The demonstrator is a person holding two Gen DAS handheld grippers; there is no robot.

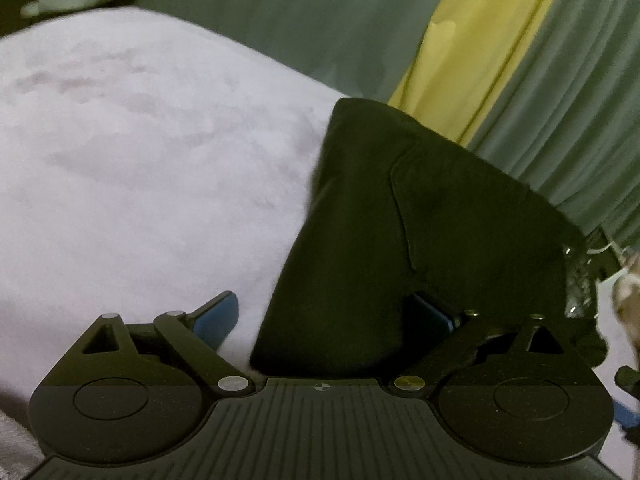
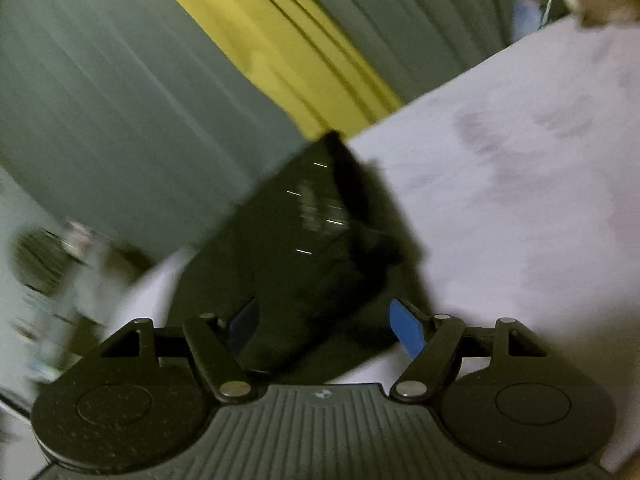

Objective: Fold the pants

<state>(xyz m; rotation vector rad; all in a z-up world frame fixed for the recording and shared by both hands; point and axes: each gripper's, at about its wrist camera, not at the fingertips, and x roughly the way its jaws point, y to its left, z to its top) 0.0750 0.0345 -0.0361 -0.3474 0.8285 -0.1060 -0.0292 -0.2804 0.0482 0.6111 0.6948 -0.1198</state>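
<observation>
**Jaws spread over folded pants — settle and flatten**

Left gripper point(image 1: 334, 312): jaws wide, nothing clamped; black pants point(image 1: 400, 232) lie between the blue pads, from 6 toward 1 o'clock, on the lilac bed cover point(image 1: 140, 152). Right gripper point(image 2: 324, 326): jaws also wide, pads clear of cloth. Judgement: press edges flat, align corners, avoid dragging the stack toward the curtain point(image 1: 560, 100).

Your pants point(image 1: 360, 220) are matt black cloth on a soft, napped lilac bed cover point(image 1: 140, 140); each tool point(image 1: 324, 316) is matt black plastic with shiny metal pins.
</observation>
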